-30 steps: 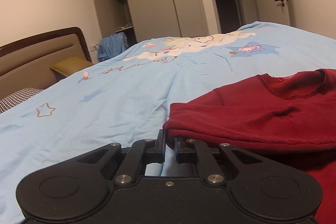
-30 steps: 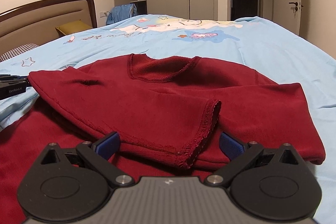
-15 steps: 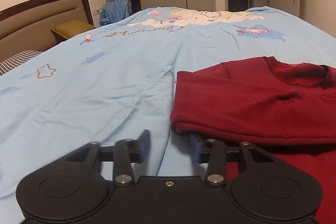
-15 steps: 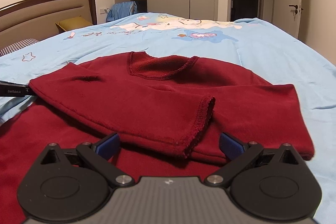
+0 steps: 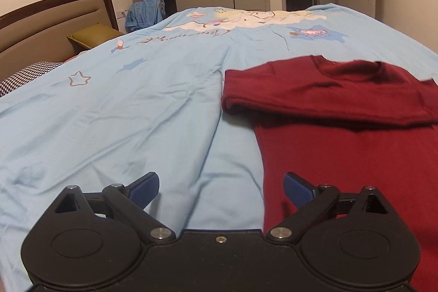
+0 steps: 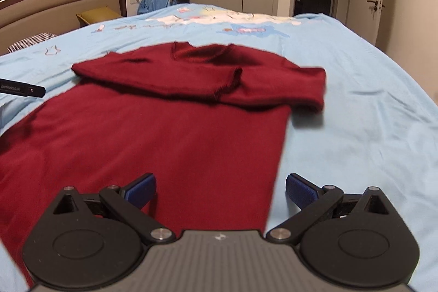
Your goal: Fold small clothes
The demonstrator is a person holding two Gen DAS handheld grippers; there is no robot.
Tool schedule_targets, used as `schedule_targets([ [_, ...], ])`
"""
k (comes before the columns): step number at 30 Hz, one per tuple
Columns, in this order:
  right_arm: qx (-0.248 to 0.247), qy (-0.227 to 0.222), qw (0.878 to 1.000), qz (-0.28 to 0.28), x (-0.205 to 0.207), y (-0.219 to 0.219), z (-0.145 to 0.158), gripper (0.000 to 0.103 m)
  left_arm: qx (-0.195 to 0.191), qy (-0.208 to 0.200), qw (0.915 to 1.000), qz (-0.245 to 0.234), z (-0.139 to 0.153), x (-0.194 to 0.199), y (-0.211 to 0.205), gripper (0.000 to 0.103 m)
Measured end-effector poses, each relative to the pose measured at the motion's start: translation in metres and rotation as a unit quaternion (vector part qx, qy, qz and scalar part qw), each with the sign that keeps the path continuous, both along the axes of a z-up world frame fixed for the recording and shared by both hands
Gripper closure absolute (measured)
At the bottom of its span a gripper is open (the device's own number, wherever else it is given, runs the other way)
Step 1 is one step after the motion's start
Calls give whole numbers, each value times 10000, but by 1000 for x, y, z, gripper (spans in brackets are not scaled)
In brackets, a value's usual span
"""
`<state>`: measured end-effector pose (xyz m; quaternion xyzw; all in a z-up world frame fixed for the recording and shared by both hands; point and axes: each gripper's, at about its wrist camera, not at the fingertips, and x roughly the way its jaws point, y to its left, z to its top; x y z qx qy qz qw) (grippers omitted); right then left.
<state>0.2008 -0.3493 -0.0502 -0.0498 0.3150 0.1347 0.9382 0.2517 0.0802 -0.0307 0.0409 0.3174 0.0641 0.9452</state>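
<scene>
Both sleeves of the dark red sweater [image 6: 169, 127] lie folded in across its chest, one cuff with its stitched edge overlapping the other just below the neckline, so the sleeve step looks done and the lengthwise fold of the body seems to be what is in hand. The garment lies flat on the light blue duvet cover [image 5: 123, 106], collar toward the far end of the bed. The left gripper [image 5: 221, 189] has its fingers spread wide and empty, straddling the sweater's left side edge low near the hem; the right gripper [image 6: 221, 188] is likewise spread and holds nothing, poised over the right side edge. The next move probably calls for each to pinch a hem corner and carry the lower half up over the sleeves, keeping both layers together. The cloth looks like soft, matte fleece or knit, thick enough to form rounded folds, though motion blur makes the weave hard to judge. The duvet cover is thin, creased cotton printed with stars and cartoon figures.
</scene>
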Motion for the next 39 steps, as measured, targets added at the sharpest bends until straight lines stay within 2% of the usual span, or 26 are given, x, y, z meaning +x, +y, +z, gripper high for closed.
schedule_targets([
  [4, -244, 102, 9997, -6, -36, -9, -5, 0, 131, 115, 9998, -128, -5, -31, -9, 2],
  [8, -279, 127, 9995, -38, -61, -19, -6, 0, -26, 210, 9996, -193, -10, -56, -16, 1],
  [10, -316, -33, 9995, 30, -75, -23, -3, 0, -130, 210, 9995, -204, -12, -68, -20, 1],
  [13, -440, -368, 9968, 559, -99, -22, 4, 0, -166, 186, 9994, -228, -12, -83, -28, 1],
  [18, -1266, -573, 9777, 1577, -128, 5, 3, 0, -145, 110, 9994, -305, -7, -96, -41, 1],
  [21, -1708, -608, 9636, 1963, -138, 22, -5, 0, -74, 48, 9991, -424, -4, -102, -49, 1],
  [25, -2460, -529, 9480, 1951, -139, 42, -23, 0, -35, 19, 9984, -557, 0, -108, -58, 1],
  [30, -2766, -799, 9389, 1885, -146, 49, -30, 1, -72, 38, 9974, -709, -2, -118, -66, 1],
  [33, -2975, -1139, 9287, 1897, -155, 51, -31, 15, -113, -35, 9965, -828, -3, -125, -71, 1],
  [35, -2874, -1172, 9299, 1971, -158, 50, -27, 37, -237, -263, 9947, -968, -1, -135, -75, 1],
  [36, -2815, -1181, 9308, 2012, -160, 50, -26, 44, -320, -380, 9927, -1101, 1, -140, -77, 1],
  [38, -2754, -1218, 9304, 2087, -162, 50, -22, 74, -410, -517, 9893, -1302, 2, -149, -83, 1],
  [39, -2684, -1232, 9316, 2120, -163, 49, -20, 79, -442, -568, 9872, -1422, 2, -153, -87, 1],
])
